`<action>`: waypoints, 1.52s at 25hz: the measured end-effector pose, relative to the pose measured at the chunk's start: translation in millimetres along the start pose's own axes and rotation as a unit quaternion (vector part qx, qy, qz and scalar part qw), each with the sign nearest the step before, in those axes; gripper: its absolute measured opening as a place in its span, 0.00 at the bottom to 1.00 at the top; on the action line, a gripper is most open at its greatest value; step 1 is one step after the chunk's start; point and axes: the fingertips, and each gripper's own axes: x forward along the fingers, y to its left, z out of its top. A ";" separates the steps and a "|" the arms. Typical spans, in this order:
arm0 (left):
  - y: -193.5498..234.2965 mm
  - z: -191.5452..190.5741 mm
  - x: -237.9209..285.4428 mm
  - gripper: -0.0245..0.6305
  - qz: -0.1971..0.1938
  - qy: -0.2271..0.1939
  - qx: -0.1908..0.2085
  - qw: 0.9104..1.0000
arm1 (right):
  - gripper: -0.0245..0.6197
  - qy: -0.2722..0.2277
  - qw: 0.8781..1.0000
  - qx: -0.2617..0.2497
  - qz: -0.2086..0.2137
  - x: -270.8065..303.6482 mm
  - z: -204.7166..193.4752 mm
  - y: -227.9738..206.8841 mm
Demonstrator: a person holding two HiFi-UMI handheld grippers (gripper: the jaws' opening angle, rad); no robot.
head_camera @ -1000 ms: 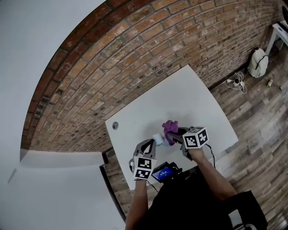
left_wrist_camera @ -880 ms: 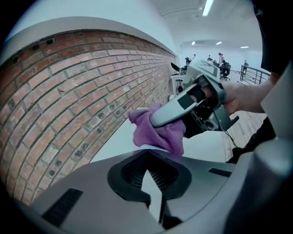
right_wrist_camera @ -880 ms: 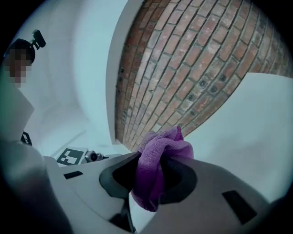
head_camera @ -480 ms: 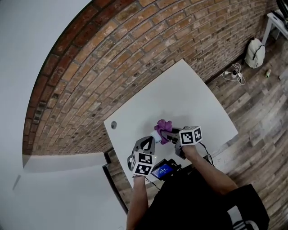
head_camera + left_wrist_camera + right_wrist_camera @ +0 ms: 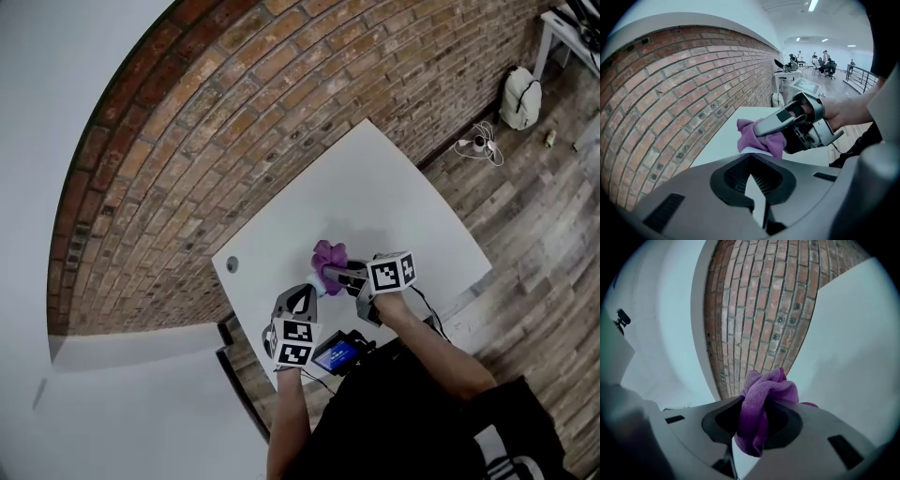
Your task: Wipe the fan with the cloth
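My right gripper [image 5: 330, 274] is shut on a bunched purple cloth [image 5: 328, 255], which bulges out past the jaws [image 5: 761, 397]. It hangs low over the near part of the white table [image 5: 394, 187]. My left gripper [image 5: 312, 294] sits just left of it, pointing down and forward, jaws shut. A thin pale piece shows between them [image 5: 757, 187], and a pale edge of the small fan [image 5: 757, 151] peeks out under the cloth [image 5: 752, 136]. The cloth lies over the fan, so most of the fan is hidden. The right gripper [image 5: 773, 124] crosses just ahead of the left jaws.
A brick wall [image 5: 234, 122] runs along the table's far side. A round grommet [image 5: 232, 265] is in the table's left corner. A small blue-screened device [image 5: 339, 354] hangs near my body. On the wooden floor far right are a white bag [image 5: 518, 98] and cables [image 5: 478, 143].
The right gripper has rolled and shifted the cloth slightly left and up, onto the pale fan at the left gripper's tip. The left gripper has stayed put.
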 end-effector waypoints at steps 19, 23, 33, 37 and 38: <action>-1.7 1.6 -0.1 0.04 0.005 -0.005 -0.005 1.000 | 0.18 -0.004 0.994 0.101 -0.028 6.0 -16.1 -39.4; -2.0 1.8 0.4 0.04 0.005 -0.006 -0.007 1.000 | 0.18 0.011 0.994 0.088 -0.064 7.4 -31.7 -63.3; -1.8 2.7 0.1 0.04 0.006 -0.010 -0.014 1.000 | 0.18 0.072 0.988 0.001 -0.139 -8.2 -9.5 -79.5; -1.6 3.4 0.8 0.04 0.008 -0.011 -0.016 1.000 | 0.18 0.075 0.993 0.029 -0.090 14.3 -16.9 -60.7; -2.2 4.0 1.0 0.04 0.008 -0.011 -0.017 1.000 | 0.18 0.080 0.991 0.035 -0.099 15.0 -24.3 -66.7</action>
